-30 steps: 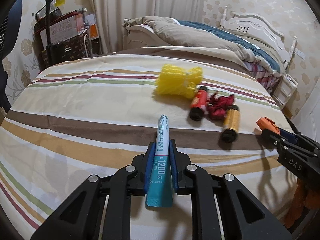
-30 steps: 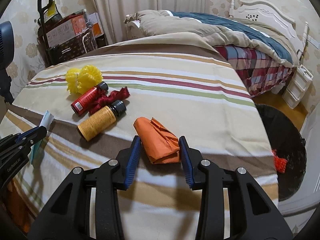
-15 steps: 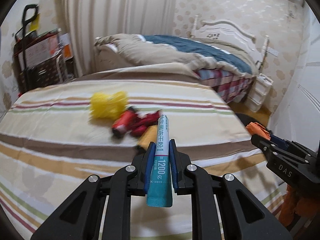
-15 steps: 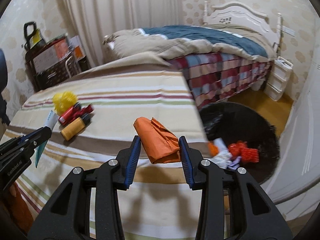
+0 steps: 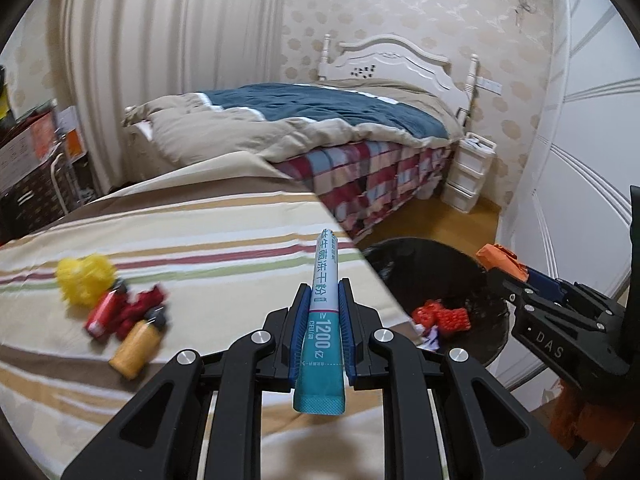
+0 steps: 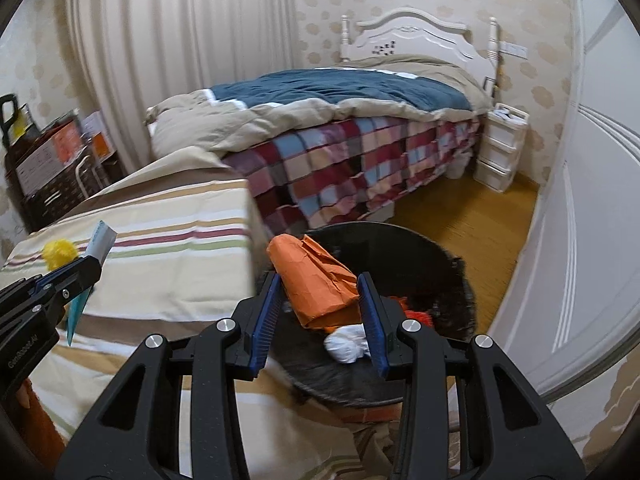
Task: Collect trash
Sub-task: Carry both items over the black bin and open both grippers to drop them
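My left gripper (image 5: 323,302) is shut on a teal and white sachet (image 5: 325,312) above the striped bed's right edge. My right gripper (image 6: 320,304) is shut on a crumpled orange paper packet (image 6: 316,280) and holds it over the black trash bin (image 6: 424,252). The bin also shows in the left wrist view (image 5: 432,264), with red mesh (image 5: 440,316) and white scraps inside. On the striped cover lie a yellow mesh ball (image 5: 84,278), a red bottle (image 5: 105,312), a red wrapper (image 5: 140,306) and an orange bottle (image 5: 138,342).
A second bed with a blue and beige quilt (image 6: 340,100) stands behind the bin. White plastic drawers (image 6: 500,148) stand by the headboard. A white wardrobe door (image 6: 580,200) is at the right. A cart with boxes (image 6: 52,168) is at the far left.
Both grippers have swung right, from over the striped bed toward the black bin. The right gripper with the orange packet now hangs above the bin. Both still hold their items.
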{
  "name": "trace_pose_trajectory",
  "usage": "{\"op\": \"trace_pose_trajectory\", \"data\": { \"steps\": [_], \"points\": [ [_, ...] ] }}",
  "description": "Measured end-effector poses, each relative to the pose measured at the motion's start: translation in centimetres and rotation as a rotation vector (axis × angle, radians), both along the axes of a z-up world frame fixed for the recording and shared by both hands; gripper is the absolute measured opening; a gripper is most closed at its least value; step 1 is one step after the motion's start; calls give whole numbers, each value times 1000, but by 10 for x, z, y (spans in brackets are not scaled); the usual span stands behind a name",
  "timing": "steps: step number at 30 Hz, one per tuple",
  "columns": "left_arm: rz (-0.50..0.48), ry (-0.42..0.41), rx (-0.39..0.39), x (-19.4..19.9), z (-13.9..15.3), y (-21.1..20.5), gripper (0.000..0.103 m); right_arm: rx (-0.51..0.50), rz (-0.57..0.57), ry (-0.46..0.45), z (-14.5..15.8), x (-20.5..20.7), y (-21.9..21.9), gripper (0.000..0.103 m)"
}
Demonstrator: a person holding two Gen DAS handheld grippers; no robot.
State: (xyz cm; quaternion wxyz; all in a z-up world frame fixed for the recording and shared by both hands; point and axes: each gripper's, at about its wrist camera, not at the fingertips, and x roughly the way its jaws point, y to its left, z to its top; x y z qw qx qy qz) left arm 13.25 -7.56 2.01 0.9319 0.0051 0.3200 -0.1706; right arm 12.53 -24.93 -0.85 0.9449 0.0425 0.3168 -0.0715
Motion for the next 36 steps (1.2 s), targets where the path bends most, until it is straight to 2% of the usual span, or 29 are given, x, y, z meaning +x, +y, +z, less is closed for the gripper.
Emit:
{"op": "trace_pose_trajectory", "data": {
  "steps": [6,14,22,23,24,25,26,27,29,36],
  "points": [
    [-48,-1,20,18,-6,-42,18,8,-57,14,-9,12,-35,38],
    [-98,11,63,46,-18,-91,17,21,-100,39,-21,29,-61,39],
    [-103,45,109,64,-32,-113,20,41,-132,66,-35,40,-77,40],
    [-95,47,122,65,-35,-113,24,43,-138,69,-36,40,-79,41],
    [-90,51,127,65,-37,-112,32,44,-143,69,-37,40,-80,43],
    [-82,56,128,65,-38,-112,39,45,-151,72,-39,40,-81,50],
    [-69,58,122,65,-39,-109,55,46,-154,73,-40,40,-81,52],
    [-56,58,111,65,-38,-105,64,44,-157,72,-40,39,-81,56],
    [-39,62,86,64,-37,-96,67,30,-170,71,-40,37,-80,60],
    [40,51,96,54,-27,-61,77,28,-179,57,-33,28,-70,67]
  ]
}}
